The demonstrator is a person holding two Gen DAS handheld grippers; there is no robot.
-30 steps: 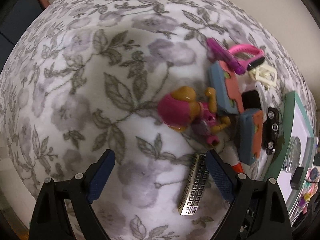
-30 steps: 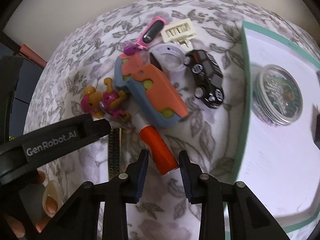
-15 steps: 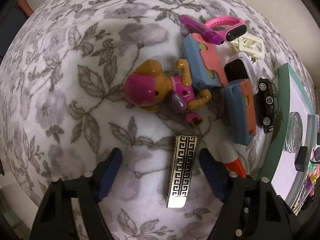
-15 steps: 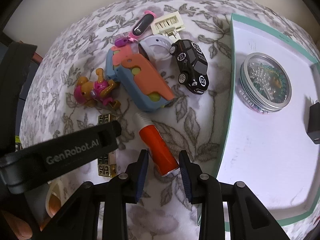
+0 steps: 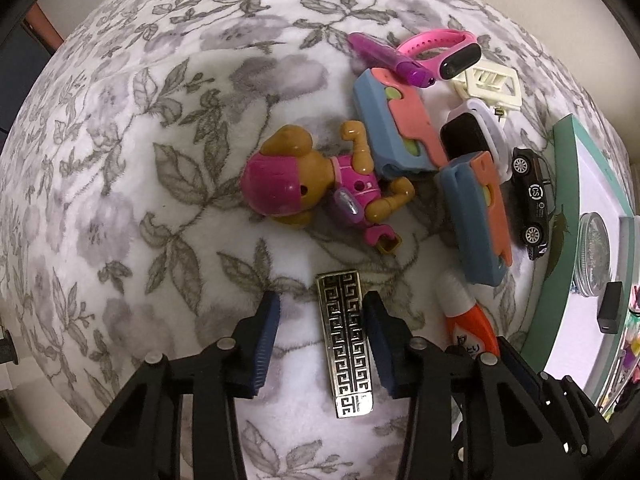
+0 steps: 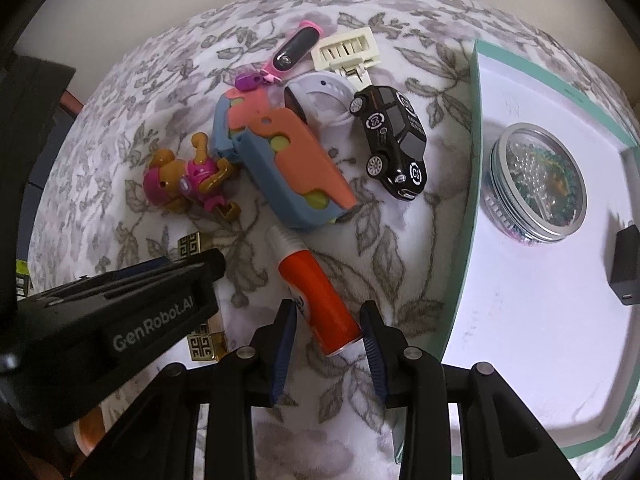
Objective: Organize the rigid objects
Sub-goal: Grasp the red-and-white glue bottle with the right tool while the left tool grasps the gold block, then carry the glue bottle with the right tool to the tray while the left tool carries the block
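Directly beneath the left wrist camera, a gold key-pattern bar (image 5: 347,344) is lying lengthwise between the left gripper (image 5: 320,340), whose closing fingers are not yet clamping it. A toy dog (image 5: 308,184) is crowding its far end on the floral tabletop (image 5: 120,160).

From the right wrist, the right gripper (image 6: 329,346) is straddling an orange glue stick (image 6: 316,296), fingers released, cap angling toward the blue-and-orange case (image 6: 288,160); a black toy car (image 6: 394,142) is sitting beside the green-edged tray (image 6: 472,184).

"GenRobot.AI" on left tool (image 6: 152,276)
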